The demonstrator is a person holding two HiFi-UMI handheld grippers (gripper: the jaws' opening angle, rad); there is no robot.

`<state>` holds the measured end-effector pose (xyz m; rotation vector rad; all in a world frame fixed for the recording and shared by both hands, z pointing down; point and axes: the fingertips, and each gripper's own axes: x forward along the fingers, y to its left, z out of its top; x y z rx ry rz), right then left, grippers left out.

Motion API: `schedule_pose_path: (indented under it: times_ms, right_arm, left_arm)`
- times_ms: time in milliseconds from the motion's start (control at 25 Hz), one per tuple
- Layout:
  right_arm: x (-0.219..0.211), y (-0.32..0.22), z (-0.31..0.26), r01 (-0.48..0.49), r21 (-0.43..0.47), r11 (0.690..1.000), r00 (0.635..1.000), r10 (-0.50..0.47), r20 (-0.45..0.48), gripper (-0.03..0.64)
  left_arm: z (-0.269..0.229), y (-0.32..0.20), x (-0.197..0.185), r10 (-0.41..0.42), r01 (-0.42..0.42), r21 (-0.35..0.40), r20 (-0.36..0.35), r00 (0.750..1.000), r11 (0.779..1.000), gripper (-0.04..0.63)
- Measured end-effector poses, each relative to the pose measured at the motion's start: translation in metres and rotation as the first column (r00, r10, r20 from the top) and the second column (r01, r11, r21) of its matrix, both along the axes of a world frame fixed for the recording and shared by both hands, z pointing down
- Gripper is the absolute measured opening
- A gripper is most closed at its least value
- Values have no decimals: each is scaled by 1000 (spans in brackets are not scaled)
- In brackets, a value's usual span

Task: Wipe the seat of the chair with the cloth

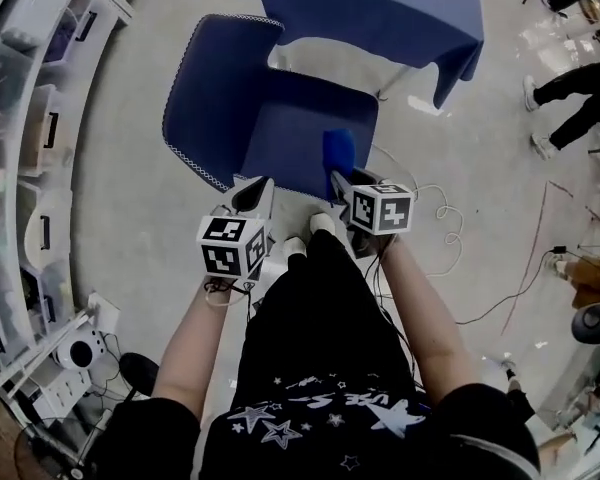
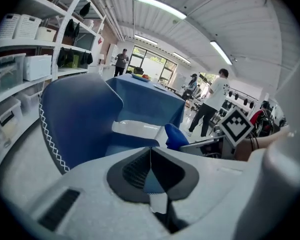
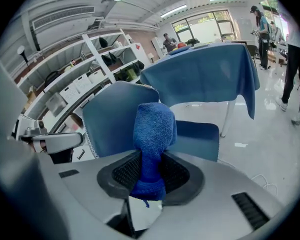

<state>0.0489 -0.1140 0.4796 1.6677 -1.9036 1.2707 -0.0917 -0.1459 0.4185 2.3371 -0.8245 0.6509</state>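
A blue chair stands in front of me, its seat (image 1: pixel 300 123) facing me and its backrest (image 1: pixel 205 93) to the left. My right gripper (image 1: pixel 338 180) is shut on a bunched blue cloth (image 1: pixel 338 151), held just over the seat's near right edge. In the right gripper view the cloth (image 3: pixel 154 131) stands up between the pads, with the seat (image 3: pixel 197 134) beyond it. My left gripper (image 1: pixel 255 194) hovers at the seat's near edge, shut with nothing in it; its pads (image 2: pixel 140 171) meet. In the left gripper view the cloth (image 2: pixel 176 135) shows to the right.
A table under a blue tablecloth (image 1: pixel 380 13) stands right behind the chair. Shelves with storage bins (image 1: pixel 20 168) run along the left. White and dark cables (image 1: pixel 440 213) lie on the floor at the right. People's legs (image 1: pixel 570 98) show at the far right.
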Motion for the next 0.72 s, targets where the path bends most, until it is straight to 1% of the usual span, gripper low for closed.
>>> schedule_pose_path:
  times_ms: [120, 440, 600, 720]
  right_arm:
    - [4, -34, 26, -3, -13, 1000, 1000, 4, 28, 112]
    - [19, -130, 118, 0, -62, 998, 997, 5, 79, 112]
    - [18, -175, 163, 24, -104, 994, 992, -11, 129, 112]
    - [14, -207, 190, 59, -122, 991, 991, -43, 128, 112]
  left_arm:
    - [20, -33, 9, -27, 28, -9, 4, 1000, 1000, 20]
    - [91, -105, 35, -42, 46, -47, 73, 996, 998, 20]
    - [123, -134, 52, -55, 61, -68, 94, 994, 996, 20]
    - [142, -151, 60, -62, 71, -80, 111, 992, 994, 20]
